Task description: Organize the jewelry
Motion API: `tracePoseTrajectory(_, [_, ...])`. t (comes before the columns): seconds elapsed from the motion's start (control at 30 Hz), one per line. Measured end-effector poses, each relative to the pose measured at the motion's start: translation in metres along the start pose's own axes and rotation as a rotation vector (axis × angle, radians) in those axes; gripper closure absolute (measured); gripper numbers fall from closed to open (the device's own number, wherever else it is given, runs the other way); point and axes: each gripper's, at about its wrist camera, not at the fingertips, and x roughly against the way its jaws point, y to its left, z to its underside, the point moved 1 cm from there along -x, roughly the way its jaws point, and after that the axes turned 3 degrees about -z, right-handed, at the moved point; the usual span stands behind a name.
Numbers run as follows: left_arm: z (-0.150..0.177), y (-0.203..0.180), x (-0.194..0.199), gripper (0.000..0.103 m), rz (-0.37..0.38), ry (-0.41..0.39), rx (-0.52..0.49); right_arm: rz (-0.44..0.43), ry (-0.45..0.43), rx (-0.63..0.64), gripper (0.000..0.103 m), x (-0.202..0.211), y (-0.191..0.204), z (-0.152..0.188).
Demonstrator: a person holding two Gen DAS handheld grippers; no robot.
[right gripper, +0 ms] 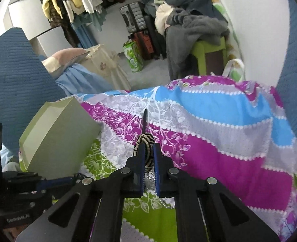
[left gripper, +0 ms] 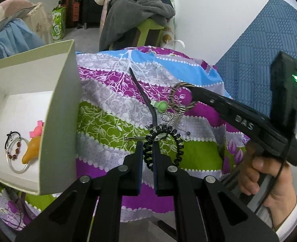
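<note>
- Jaws of the left gripper are clamped on a black coiled bracelet, its spiral loop bulging out to the right of the blue pads
- Jaws of the right gripper are pressed together on a woven ring banded in cream and black; the left wrist view shows that ring held clear above the cloth at the tip of the right gripper's fingers
- White letters "DAS" can be read on the side of the right gripper's black body, and a green light glows on the block mounted on it; a hand in a white sleeve holds its grip
- Just past the coiled bracelet lie a silver bead chain, a green bead and a dark thin strap on the bedsheet, which is striped purple, green, grey and blue with leaf prints
- To the left stands an open pale box, tilted, with white inside
- On its floor lie a thin silver bangle, a red bead bracelet, an orange drop-shaped piece and a pink bit
</note>
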Motion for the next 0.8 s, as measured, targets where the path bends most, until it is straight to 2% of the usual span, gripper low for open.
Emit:
tracePoseTrajectory(0.13, [0.001, 0.0, 0.004, 0.095, -0.005, -0.007, 0.002, 0.068, 0.034, -0.026, 0.097, 0.007, -0.002, 0.011])
tracePoseTrajectory(0.3, [0.002, 0.0, 0.006, 0.095, -0.005, -0.013, 0.001, 0.13, 0.17, -0.081, 0.097, 0.002, -0.015, 0.039])
tracePoseTrajectory(0.47, [0.003, 0.001, 0.009, 0.095, -0.003, -0.019, 0.007, 0.15, 0.193, -0.113, 0.097, 0.009, -0.026, 0.051])
tracePoseTrajectory(0.6, [0.007, 0.004, 0.007, 0.095, -0.008, -0.002, 0.009, 0.187, 0.253, -0.145, 0.097, 0.011, -0.035, 0.064])
tracePoseTrajectory(0.7, [0.01, 0.006, 0.006, 0.095, -0.012, 0.005, 0.009, 0.247, 0.276, -0.156, 0.096, 0.015, -0.039, 0.07])
tracePoseTrajectory(0.8, [0.011, 0.008, 0.004, 0.095, -0.013, 0.013, 0.016, 0.186, 0.233, -0.19, 0.089, 0.02, -0.043, 0.065])
